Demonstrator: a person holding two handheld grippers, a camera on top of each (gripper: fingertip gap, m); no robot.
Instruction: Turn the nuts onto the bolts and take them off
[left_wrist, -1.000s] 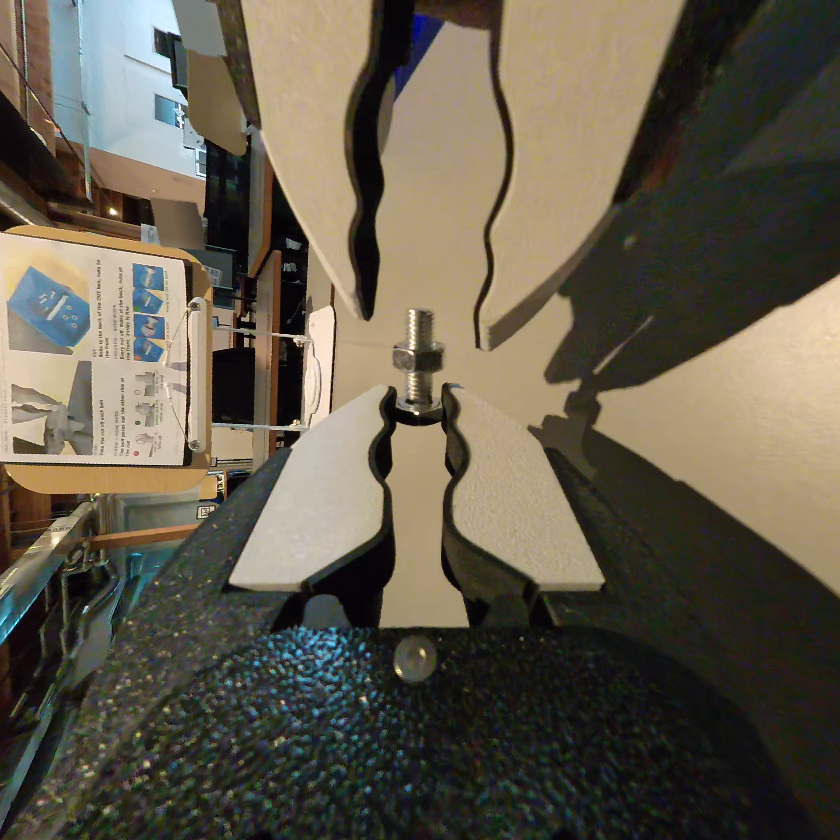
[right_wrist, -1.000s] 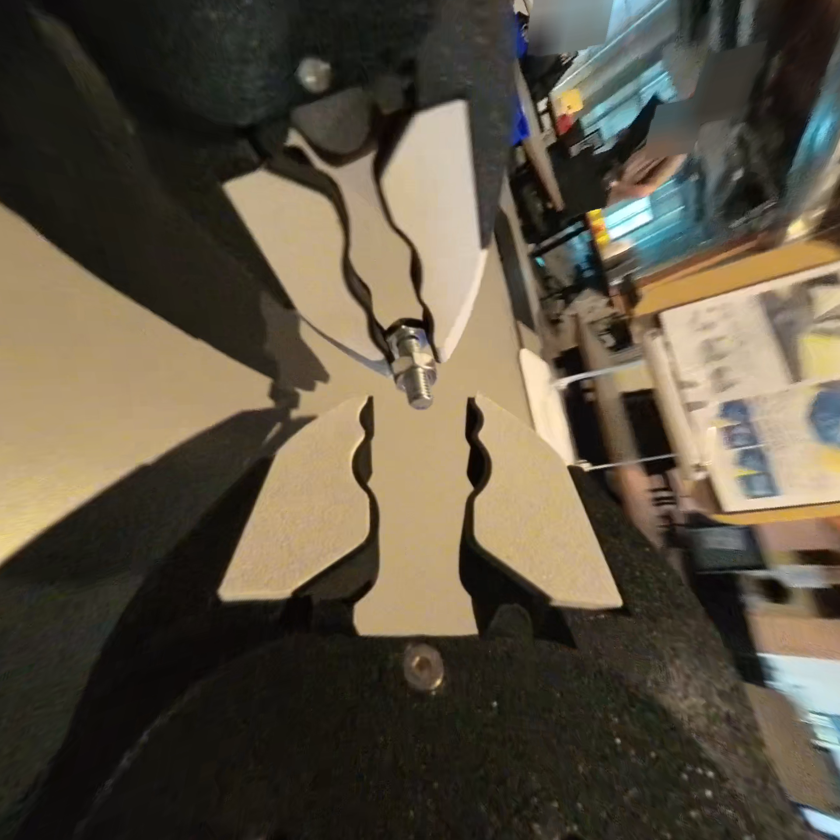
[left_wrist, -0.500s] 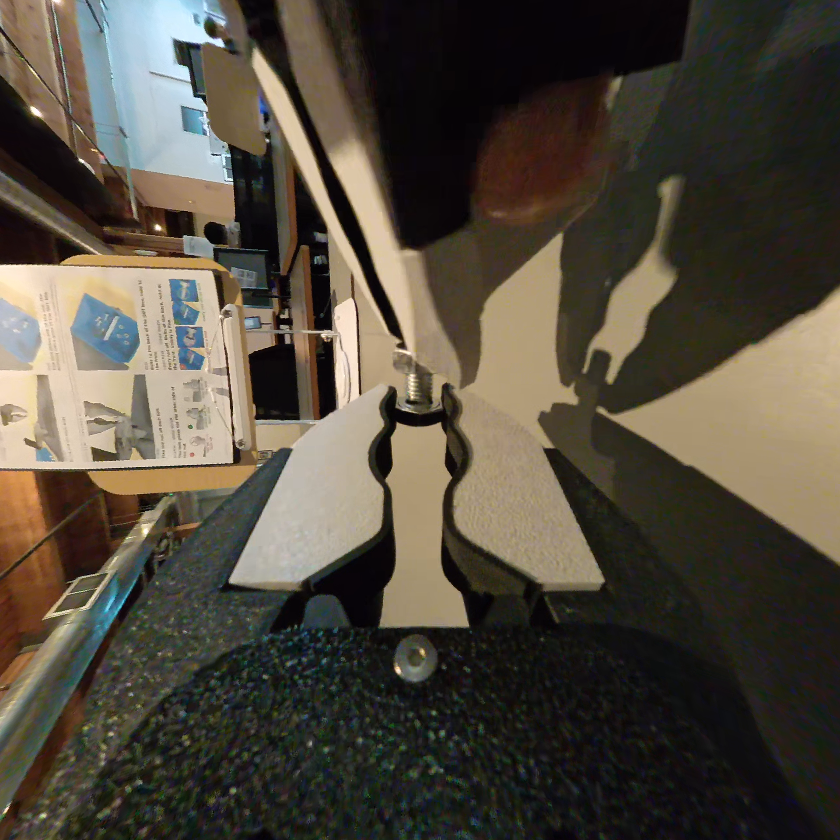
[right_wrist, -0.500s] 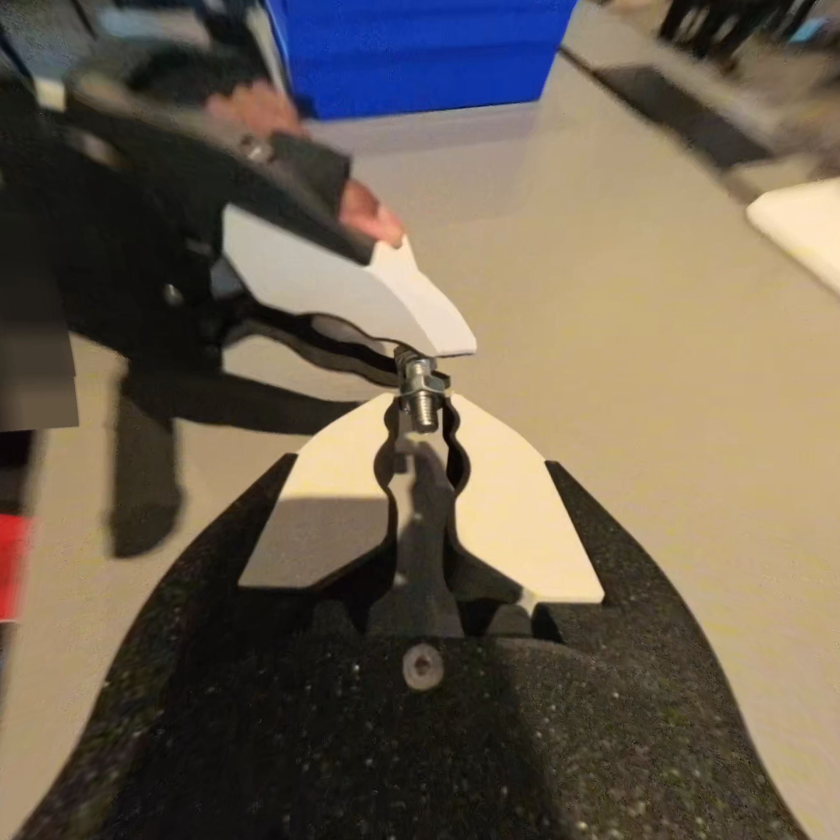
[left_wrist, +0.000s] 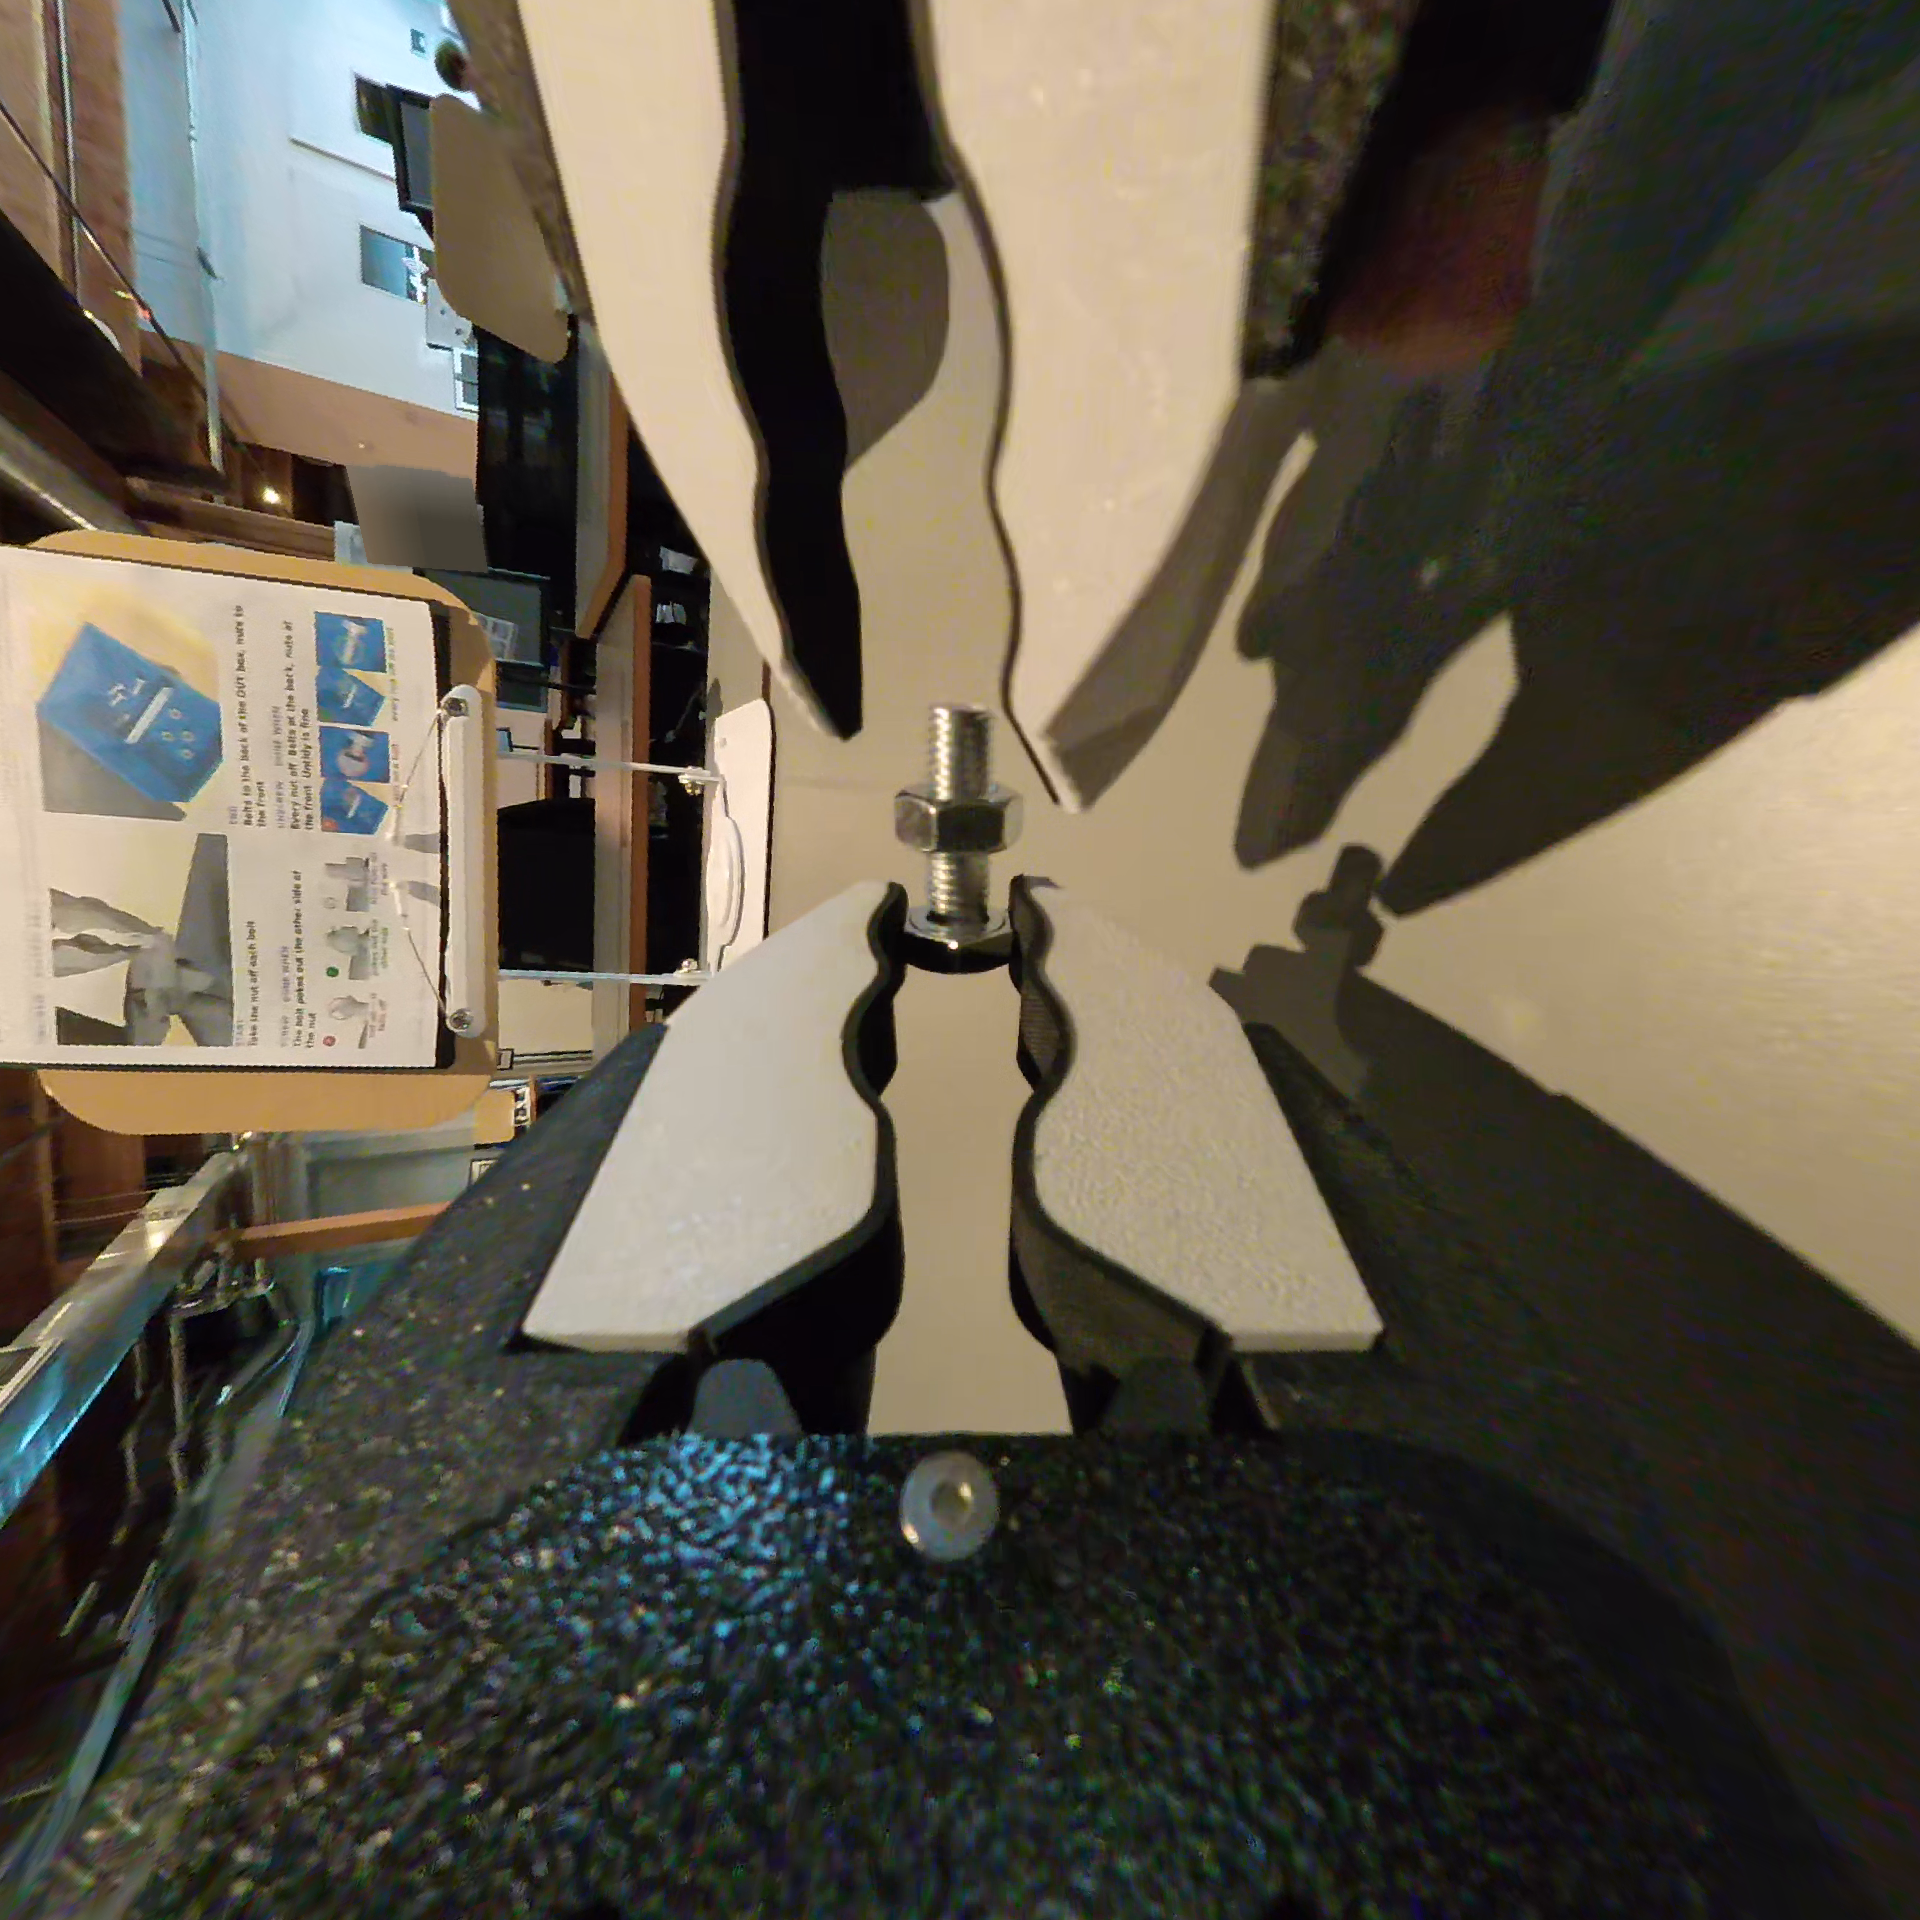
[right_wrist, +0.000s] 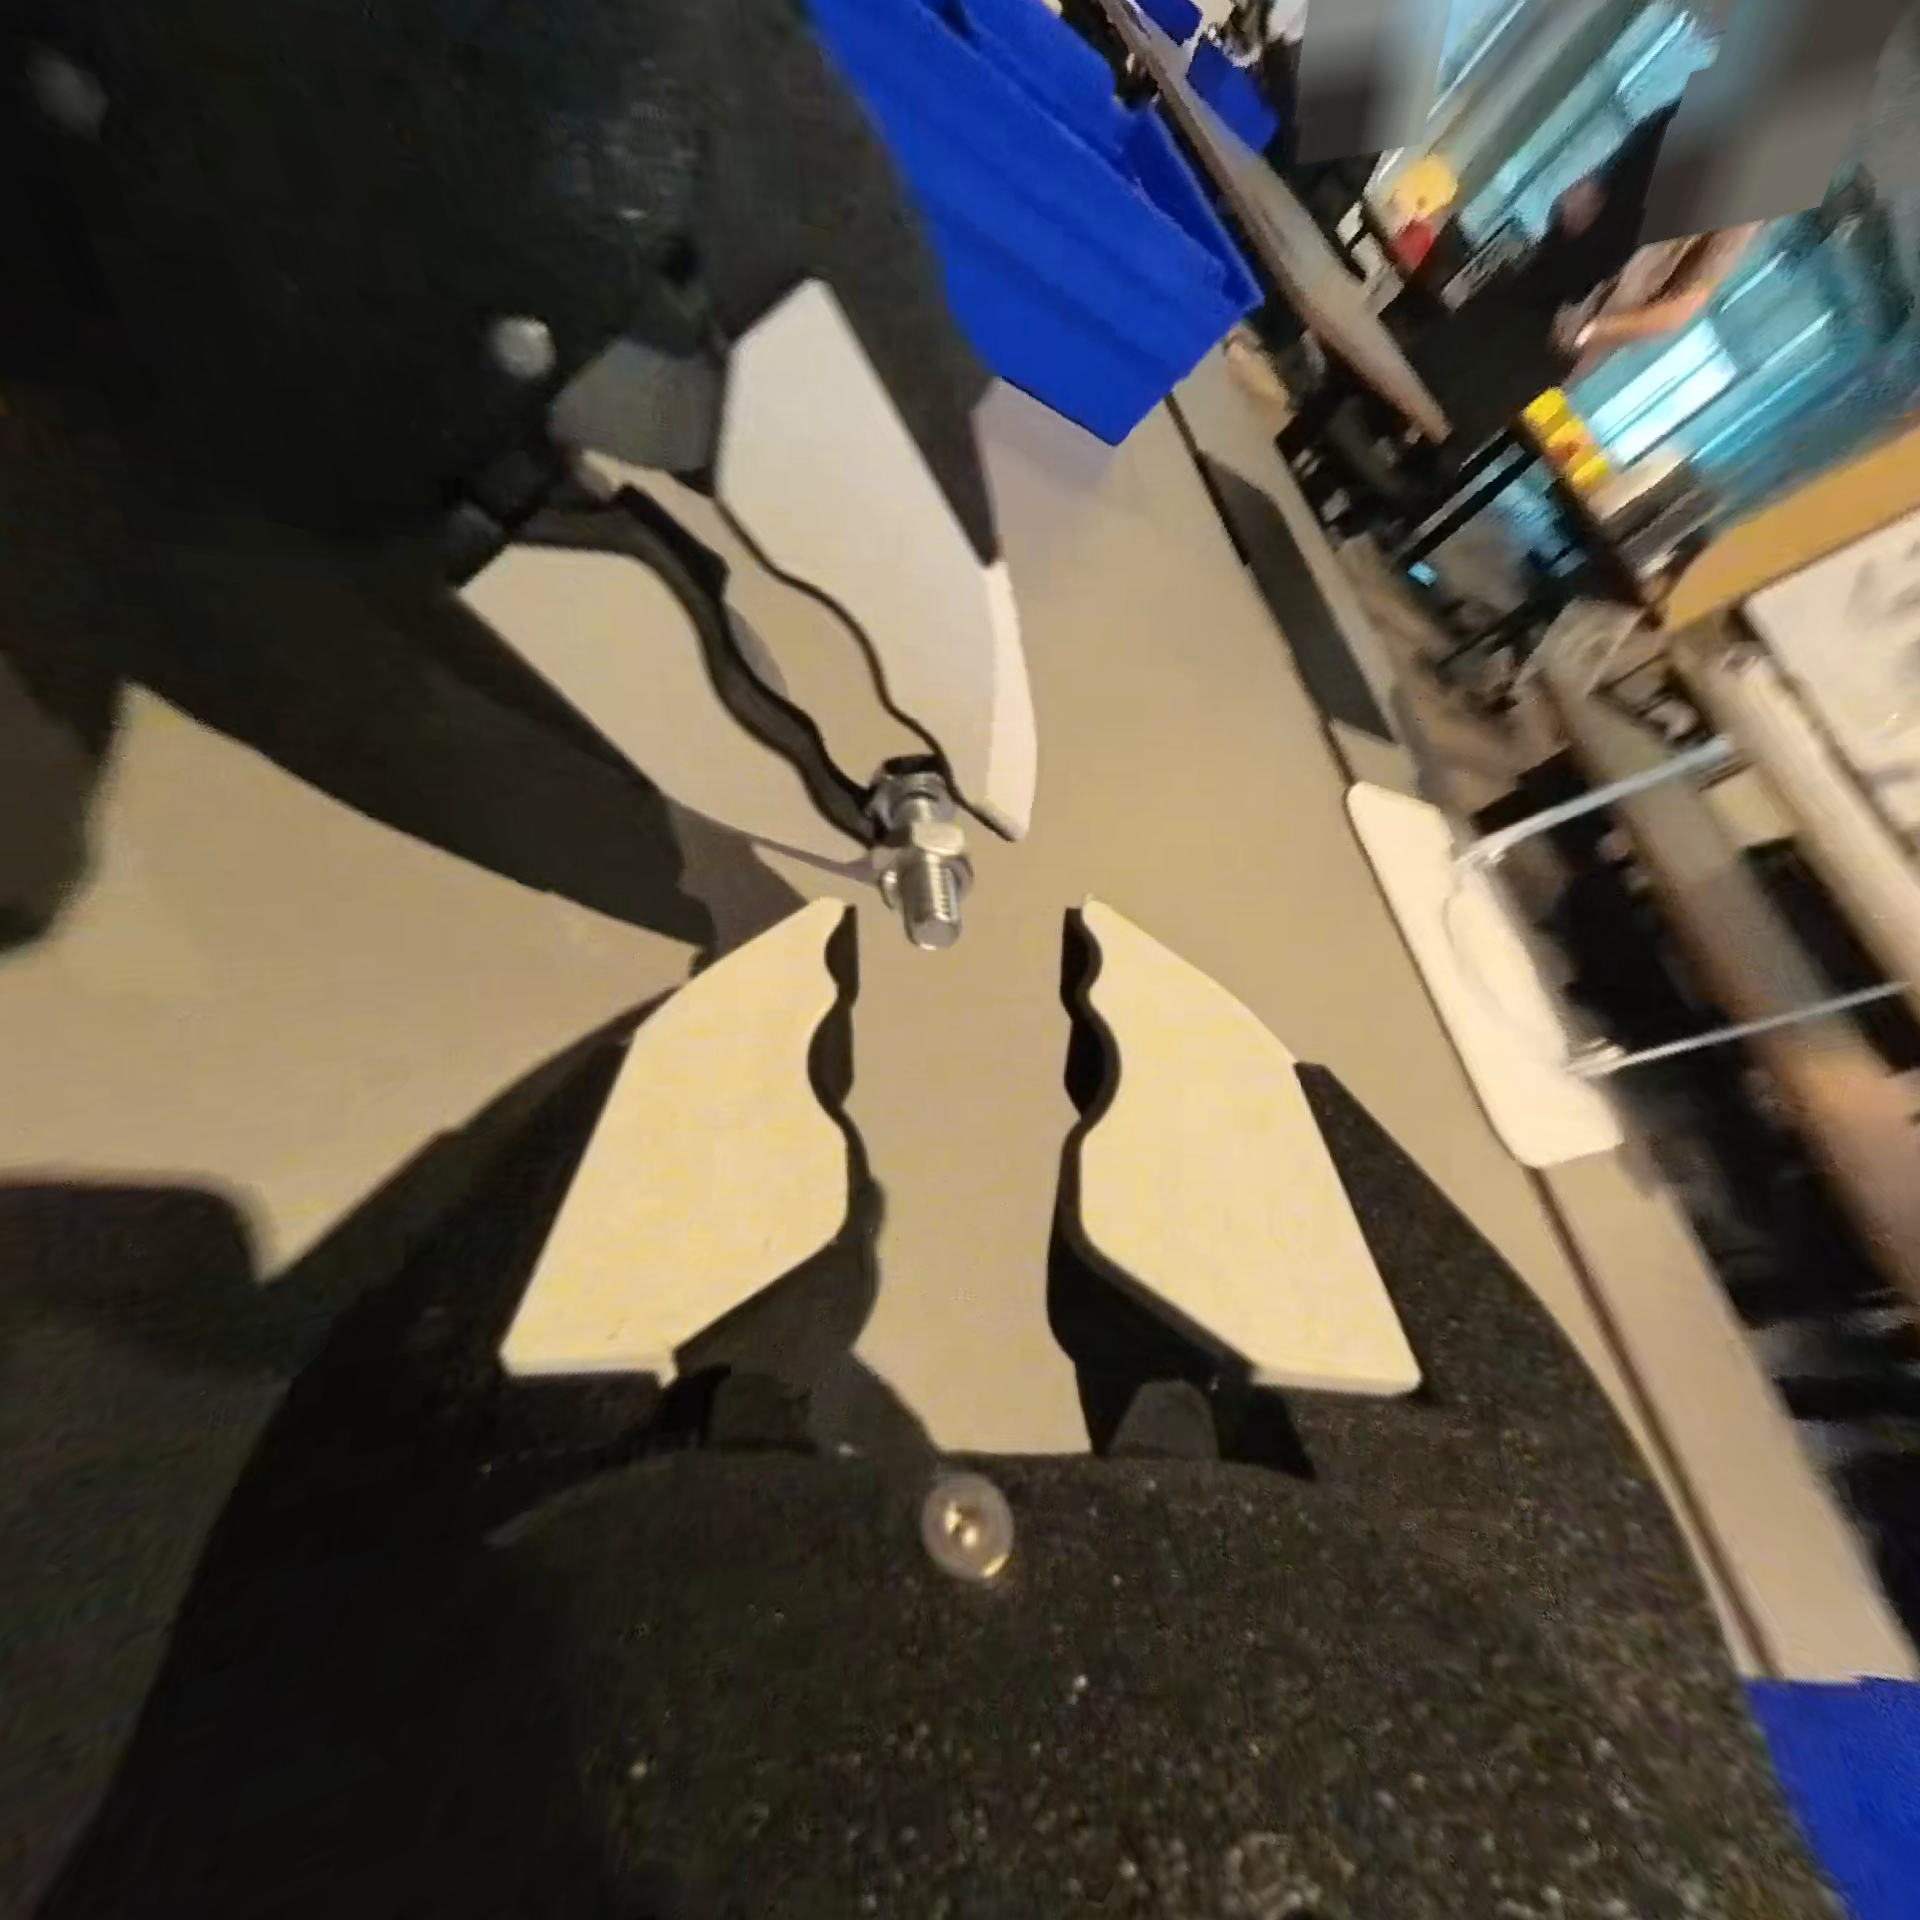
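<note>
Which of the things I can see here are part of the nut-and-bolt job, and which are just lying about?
In the job:
- silver threaded steel bolt, clamped by its head
- silver hexagonal steel nut, midway along the thread
- left gripper, shut on the bolt
- right gripper, open by the bolt's tip

Lying about:
- blue plastic bins
- printed instruction sheet on brown cardboard
- beige tabletop

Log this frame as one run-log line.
left hand-held gripper: shut on bolt head | nut: mid-thread | right hand-held gripper: open, facing bolt tip, apart
</note>
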